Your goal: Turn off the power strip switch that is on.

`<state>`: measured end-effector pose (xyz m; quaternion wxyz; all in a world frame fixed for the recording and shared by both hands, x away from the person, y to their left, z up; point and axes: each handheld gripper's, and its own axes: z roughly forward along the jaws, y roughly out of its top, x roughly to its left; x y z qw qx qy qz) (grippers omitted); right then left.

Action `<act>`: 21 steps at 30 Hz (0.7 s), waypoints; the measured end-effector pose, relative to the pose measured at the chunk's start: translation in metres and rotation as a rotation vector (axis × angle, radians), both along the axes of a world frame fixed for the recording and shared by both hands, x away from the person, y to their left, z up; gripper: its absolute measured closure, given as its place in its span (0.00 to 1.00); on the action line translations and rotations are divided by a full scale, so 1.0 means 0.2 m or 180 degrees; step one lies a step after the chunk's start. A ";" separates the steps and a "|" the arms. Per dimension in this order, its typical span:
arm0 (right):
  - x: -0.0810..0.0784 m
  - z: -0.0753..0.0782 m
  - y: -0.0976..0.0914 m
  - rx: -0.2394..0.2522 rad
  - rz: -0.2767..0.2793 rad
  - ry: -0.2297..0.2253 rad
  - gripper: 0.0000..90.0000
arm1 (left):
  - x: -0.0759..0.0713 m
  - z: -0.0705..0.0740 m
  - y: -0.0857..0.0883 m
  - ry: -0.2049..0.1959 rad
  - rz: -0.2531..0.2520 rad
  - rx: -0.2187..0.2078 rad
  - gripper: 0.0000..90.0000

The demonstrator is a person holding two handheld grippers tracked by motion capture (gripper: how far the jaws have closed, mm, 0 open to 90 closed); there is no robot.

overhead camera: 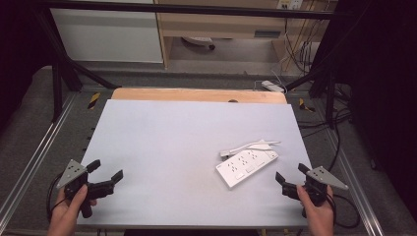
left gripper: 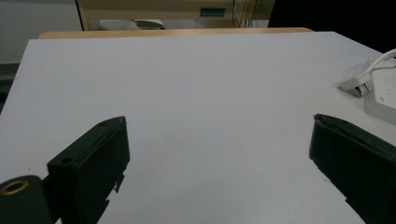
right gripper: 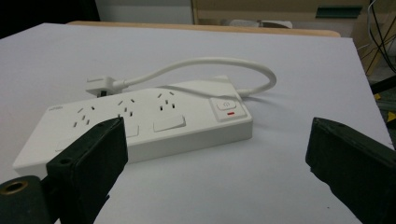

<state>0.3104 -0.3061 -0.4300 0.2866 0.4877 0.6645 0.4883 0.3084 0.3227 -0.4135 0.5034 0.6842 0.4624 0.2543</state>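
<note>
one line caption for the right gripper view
Open right gripper faces a white power strip with its cord looped behind.

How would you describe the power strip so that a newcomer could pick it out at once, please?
Start at the pale table and go to its near right part, just ahead of the right gripper. The power strip lies flat there, a white slab with rows of sockets. Its white cable loops behind to a plug.

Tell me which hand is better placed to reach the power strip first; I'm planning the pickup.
The right. Its claw sits open just beside the power strip, jaws facing it. The left claw, also open, waits across the table, far from the strip.
</note>
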 end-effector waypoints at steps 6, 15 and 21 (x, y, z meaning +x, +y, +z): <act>-0.01 0.01 -0.01 0.0033 -0.0041 0.0042 0.06 | 0.00 0.00 -0.01 -0.0009 -0.0030 0.0016 0.06; -0.02 0.04 -0.01 0.0097 -0.0043 0.0036 0.05 | 0.00 0.00 -0.02 0.0026 -0.0061 0.0024 0.06; -0.02 0.05 -0.01 0.0127 -0.0030 0.0033 0.04 | 0.00 -0.01 -0.03 0.0028 -0.0083 0.0022 0.06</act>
